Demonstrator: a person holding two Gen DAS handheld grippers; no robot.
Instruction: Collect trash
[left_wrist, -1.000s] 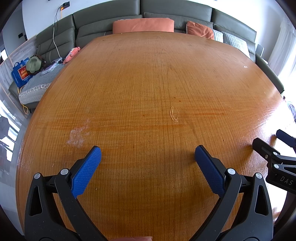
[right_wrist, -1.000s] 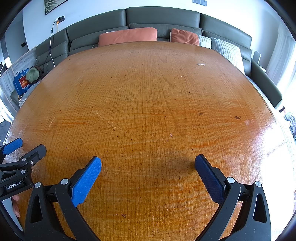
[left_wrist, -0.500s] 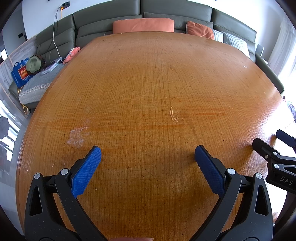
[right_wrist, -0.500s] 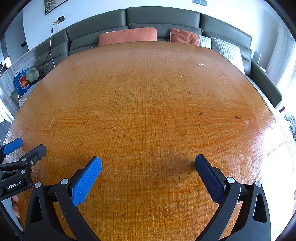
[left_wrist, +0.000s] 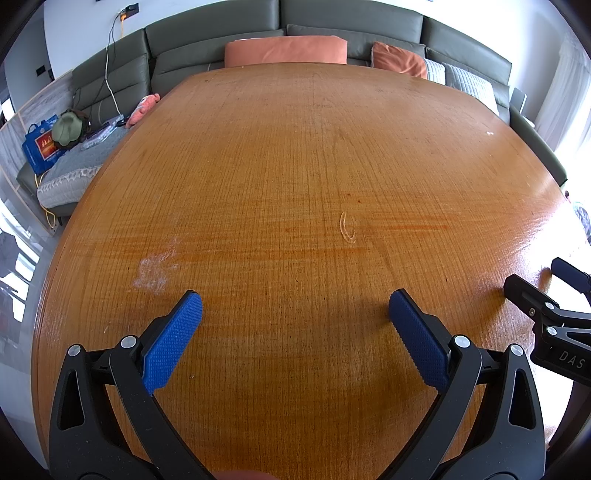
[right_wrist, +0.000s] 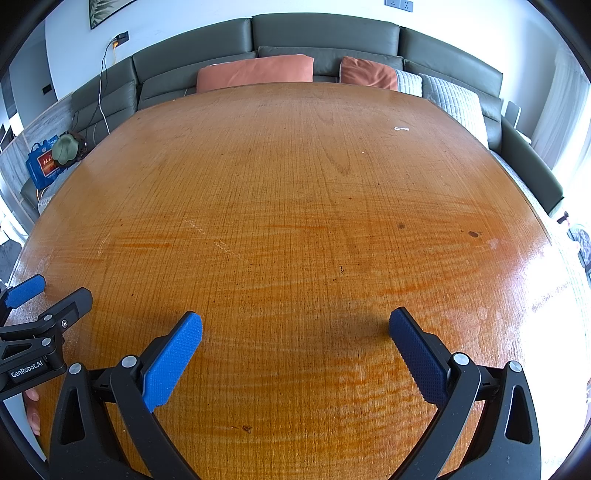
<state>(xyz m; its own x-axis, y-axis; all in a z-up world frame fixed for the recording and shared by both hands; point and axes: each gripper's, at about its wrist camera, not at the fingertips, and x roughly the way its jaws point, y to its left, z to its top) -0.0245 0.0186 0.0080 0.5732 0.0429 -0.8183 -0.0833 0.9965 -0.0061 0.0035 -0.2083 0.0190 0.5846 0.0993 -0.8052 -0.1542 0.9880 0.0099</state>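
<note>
The left gripper (left_wrist: 294, 325) hovered low over the wooden table (left_wrist: 295, 166), its blue-padded fingers (left_wrist: 173, 339) spread wide apart with nothing between them. The right gripper (right_wrist: 295, 350) sat beside it in the same attitude, fingers (right_wrist: 173, 360) likewise parted and holding nothing. In the left wrist view the right gripper's tip showed at about 3 o'clock, at the edge of the picture; in the right wrist view the left gripper's tip showed at about 9 o'clock.

The only thing on the table that looked like trash was a small white scrap (right_wrist: 402, 129), lying far across the top at roughly 1 o'clock in the right wrist view, well apart from both grippers; what it was made of could not be told. In the left wrist view it appeared as a tiny white fleck at about 2 o'clock. A pale scuffed patch (left_wrist: 157, 269) marked the wood just beyond the left finger, at about 10 o'clock. A grey sofa (right_wrist: 325, 37) with orange cushions (right_wrist: 255, 72) curved behind the table's far edge at 12 o'clock.
</note>
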